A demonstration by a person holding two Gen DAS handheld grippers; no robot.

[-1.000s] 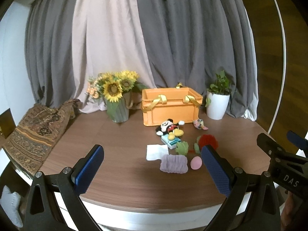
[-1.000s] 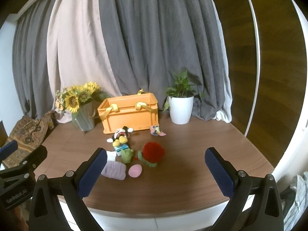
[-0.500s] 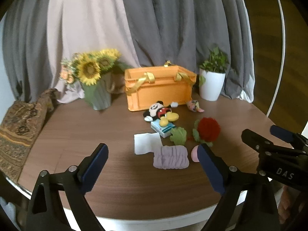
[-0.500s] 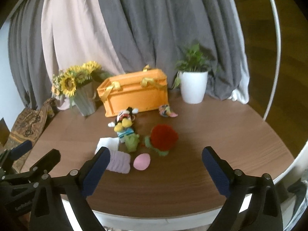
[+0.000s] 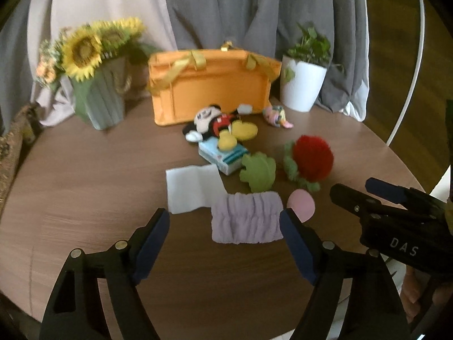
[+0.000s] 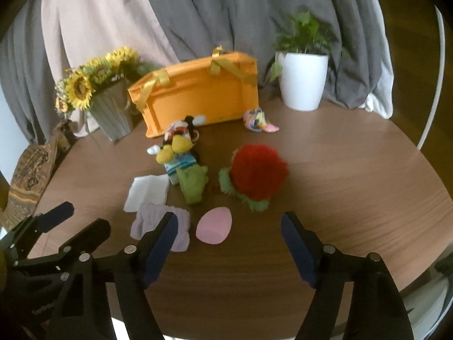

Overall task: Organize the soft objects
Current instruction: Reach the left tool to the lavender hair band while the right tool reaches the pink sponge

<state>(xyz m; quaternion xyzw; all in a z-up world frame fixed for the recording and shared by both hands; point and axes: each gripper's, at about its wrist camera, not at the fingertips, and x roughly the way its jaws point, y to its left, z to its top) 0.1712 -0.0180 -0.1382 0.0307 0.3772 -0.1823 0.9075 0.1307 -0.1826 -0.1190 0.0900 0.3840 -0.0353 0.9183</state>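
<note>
Soft things lie on a round brown table (image 5: 85,175) before an orange basket (image 5: 212,90): a Mickey plush (image 5: 218,123), a tissue pack (image 5: 223,155), a white cloth (image 5: 192,188), a lilac band (image 5: 246,218), a green plush (image 5: 257,171), a red pompom plush (image 5: 310,160), a pink egg-shaped sponge (image 5: 301,204) and a small colourful toy (image 5: 276,116). My left gripper (image 5: 225,245) is open and empty, just short of the lilac band. My right gripper (image 6: 228,248) is open and empty, just short of the pink sponge (image 6: 213,225); it also shows at the right of the left wrist view (image 5: 396,221).
A grey vase of sunflowers (image 5: 96,85) stands left of the basket and a white plant pot (image 5: 303,83) right of it. Curtains hang behind. A patterned cloth (image 6: 28,175) drapes over the table's left edge.
Both grippers have moved forward and down toward the soft things, which now look larger and closer. Both stay open and empty.
</note>
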